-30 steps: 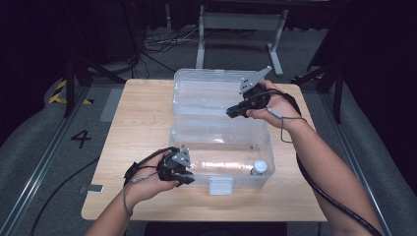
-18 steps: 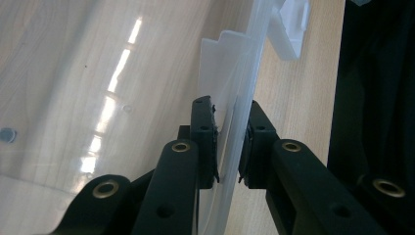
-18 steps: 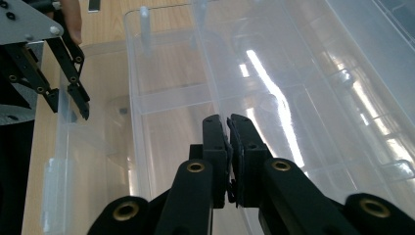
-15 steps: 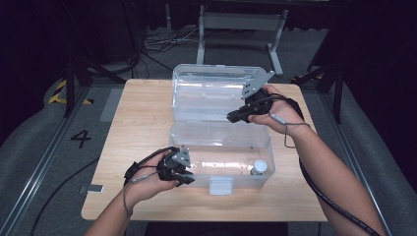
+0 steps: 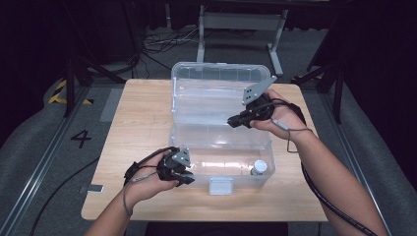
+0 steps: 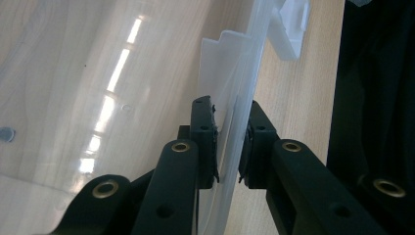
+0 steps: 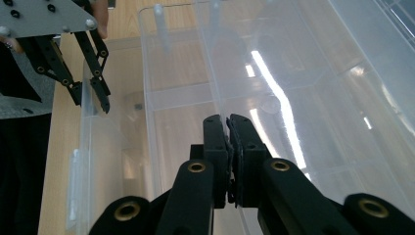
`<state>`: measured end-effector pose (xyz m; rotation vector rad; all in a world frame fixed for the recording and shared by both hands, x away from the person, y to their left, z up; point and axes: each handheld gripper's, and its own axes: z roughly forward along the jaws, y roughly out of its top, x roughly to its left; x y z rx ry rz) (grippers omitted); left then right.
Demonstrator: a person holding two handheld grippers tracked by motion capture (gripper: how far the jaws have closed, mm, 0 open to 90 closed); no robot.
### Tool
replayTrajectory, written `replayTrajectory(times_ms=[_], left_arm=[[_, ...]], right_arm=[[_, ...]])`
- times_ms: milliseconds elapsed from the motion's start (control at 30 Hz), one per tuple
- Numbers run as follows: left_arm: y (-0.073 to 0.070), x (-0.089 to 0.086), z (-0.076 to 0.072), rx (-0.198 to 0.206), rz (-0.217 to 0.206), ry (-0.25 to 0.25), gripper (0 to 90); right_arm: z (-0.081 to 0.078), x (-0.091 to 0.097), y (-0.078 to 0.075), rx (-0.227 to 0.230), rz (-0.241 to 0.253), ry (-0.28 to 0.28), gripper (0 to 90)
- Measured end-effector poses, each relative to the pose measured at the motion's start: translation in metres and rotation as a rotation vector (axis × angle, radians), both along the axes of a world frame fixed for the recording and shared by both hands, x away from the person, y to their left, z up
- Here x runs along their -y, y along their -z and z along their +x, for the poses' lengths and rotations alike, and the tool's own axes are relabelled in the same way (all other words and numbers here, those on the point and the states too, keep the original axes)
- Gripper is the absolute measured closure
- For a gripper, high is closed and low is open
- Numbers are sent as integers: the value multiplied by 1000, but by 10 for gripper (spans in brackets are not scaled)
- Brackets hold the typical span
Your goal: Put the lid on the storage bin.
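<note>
A clear plastic box (image 5: 196, 135) stands on the wooden table (image 5: 142, 113) with its lid (image 5: 216, 81) raised at the back. My left gripper (image 5: 189, 181) clamps the box's front wall (image 6: 230, 83) near its left corner, one jaw inside and one outside. My right gripper (image 5: 233, 122) is shut on a thin clear rim (image 7: 215, 58) where the lid meets the base, right of the middle. In the right gripper view its pads (image 7: 228, 122) pinch that edge, and the left gripper (image 7: 93, 105) shows farther off on the front wall.
A small white-capped container (image 5: 259, 167) sits inside the box at its front right corner. A white latch (image 5: 220, 186) hangs on the box's front. Bare tabletop lies left of the box. Dark floor, cables and a metal stand (image 5: 241, 24) lie beyond the table.
My right gripper has shifted slightly toward the near side with the clear rim in it. The left gripper and the box base have stayed put.
</note>
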<state>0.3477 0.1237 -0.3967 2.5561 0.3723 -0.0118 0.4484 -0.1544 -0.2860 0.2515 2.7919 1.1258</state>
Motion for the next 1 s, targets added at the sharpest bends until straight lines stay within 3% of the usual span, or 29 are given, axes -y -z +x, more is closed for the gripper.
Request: replayTrajectory(times_ms=[1000], left_arm=[[0, -1, 0, -6, -4, -10, 788]], right_arm=[[-25, 5, 8, 8, 28, -31, 877]])
